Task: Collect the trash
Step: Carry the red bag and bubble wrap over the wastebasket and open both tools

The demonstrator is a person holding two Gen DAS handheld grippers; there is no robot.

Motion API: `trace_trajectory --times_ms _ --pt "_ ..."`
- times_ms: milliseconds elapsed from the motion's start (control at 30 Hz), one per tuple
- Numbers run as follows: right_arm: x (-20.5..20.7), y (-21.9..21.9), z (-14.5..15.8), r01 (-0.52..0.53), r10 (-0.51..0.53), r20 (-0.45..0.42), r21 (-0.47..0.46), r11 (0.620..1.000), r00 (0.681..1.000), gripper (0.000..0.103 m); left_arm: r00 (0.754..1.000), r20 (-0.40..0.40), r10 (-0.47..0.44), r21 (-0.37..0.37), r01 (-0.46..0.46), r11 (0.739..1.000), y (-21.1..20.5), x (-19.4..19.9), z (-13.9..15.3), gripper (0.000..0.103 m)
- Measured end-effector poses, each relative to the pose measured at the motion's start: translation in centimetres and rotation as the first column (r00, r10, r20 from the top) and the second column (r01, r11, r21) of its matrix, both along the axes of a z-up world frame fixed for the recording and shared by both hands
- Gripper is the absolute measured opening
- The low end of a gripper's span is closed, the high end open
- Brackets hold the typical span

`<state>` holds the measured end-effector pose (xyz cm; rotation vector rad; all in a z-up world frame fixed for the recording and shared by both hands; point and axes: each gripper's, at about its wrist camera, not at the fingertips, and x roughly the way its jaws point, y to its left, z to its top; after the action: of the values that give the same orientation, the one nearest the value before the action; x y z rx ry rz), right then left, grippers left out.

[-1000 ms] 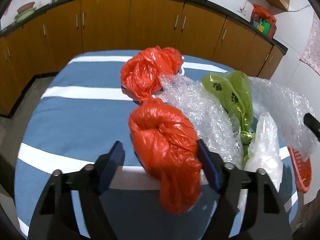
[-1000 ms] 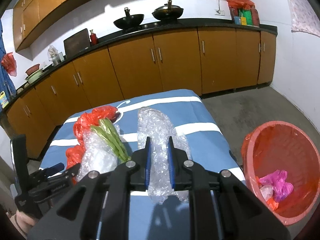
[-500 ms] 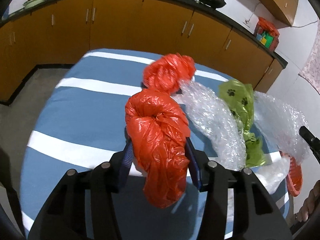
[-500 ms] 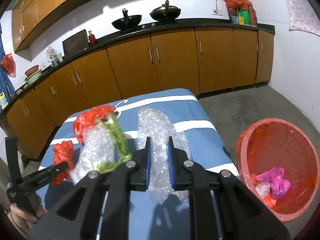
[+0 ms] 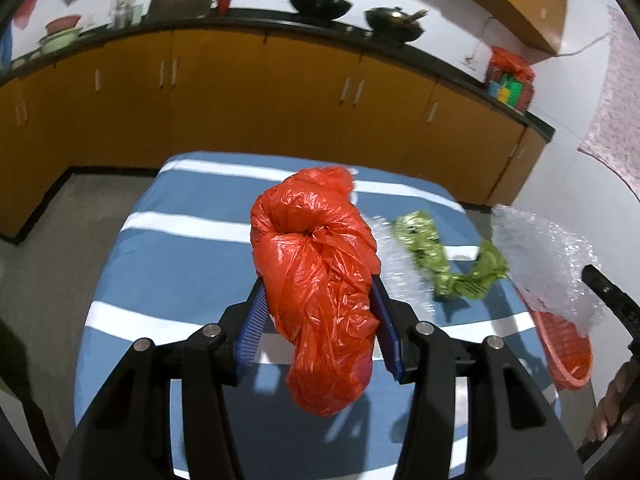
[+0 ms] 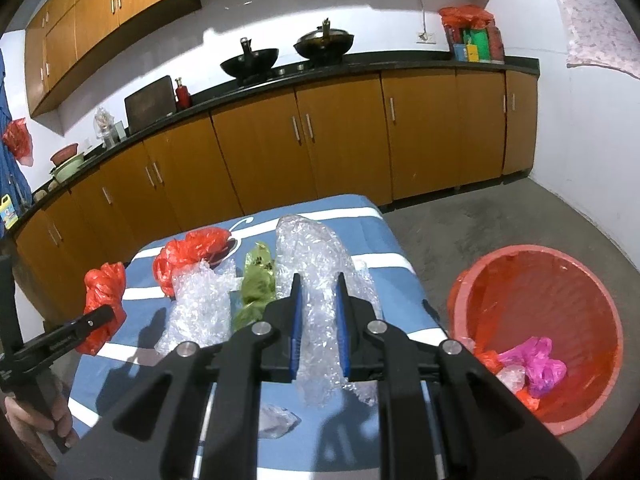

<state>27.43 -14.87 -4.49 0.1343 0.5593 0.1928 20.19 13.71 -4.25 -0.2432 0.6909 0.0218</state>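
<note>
My left gripper (image 5: 318,316) is shut on a crumpled red plastic bag (image 5: 316,272) and holds it above the blue striped table (image 5: 172,256); it also shows in the right wrist view (image 6: 102,300). My right gripper (image 6: 318,320) is shut on a wad of clear bubble wrap (image 6: 316,280), seen at the right of the left wrist view (image 5: 548,264). On the table lie another red bag (image 6: 188,256), a second bubble wrap piece (image 6: 200,308) and a green paw-print bag (image 6: 256,284). A red bin (image 6: 536,336) stands on the floor to the right.
The bin holds a pink bag (image 6: 536,364) and other scraps. A small clear plastic scrap (image 6: 278,420) lies near the table's front edge. Orange kitchen cabinets (image 6: 340,140) line the far wall; grey floor (image 6: 480,224) lies between table and cabinets.
My left gripper closed on the red bag and lifted it off the table. My right gripper kept its hold on the bubble wrap and rose a little; the green bag now lies flatter.
</note>
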Motion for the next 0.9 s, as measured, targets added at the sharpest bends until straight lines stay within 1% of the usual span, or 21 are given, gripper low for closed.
trace_trajectory --times_ms 233,500,700,800,900 --pt "-1.4 -2.4 1.1 0.036 -0.037 0.028 0.016 0.999 0.999 0.016 0.996 0.045 -0.077 0.02 0.076 0.997 -3.0 0.0 2.0 0.051" --pt "-2.7 -6.1 1.7 0.098 -0.099 0.049 0.032 0.995 0.994 0.016 0.985 0.069 -0.161 0.041 0.158 0.987 -6.8 0.5 3.2 0.051" --pt "-3.7 -9.3 1.8 0.156 -0.158 0.058 0.038 0.987 0.986 0.016 0.967 0.078 -0.241 0.053 0.237 0.97 -10.6 0.8 3.5 0.051" --pt "-4.3 -11.2 1.7 0.195 -0.197 0.059 0.041 0.98 0.979 0.016 0.956 0.083 -0.282 0.055 0.278 0.959 -12.7 1.1 3.7 0.051" --pt "-4.6 -12.7 1.7 0.225 -0.227 0.06 0.042 0.973 0.972 0.016 0.939 0.088 -0.332 0.051 0.328 0.943 -15.0 1.3 3.8 0.051"
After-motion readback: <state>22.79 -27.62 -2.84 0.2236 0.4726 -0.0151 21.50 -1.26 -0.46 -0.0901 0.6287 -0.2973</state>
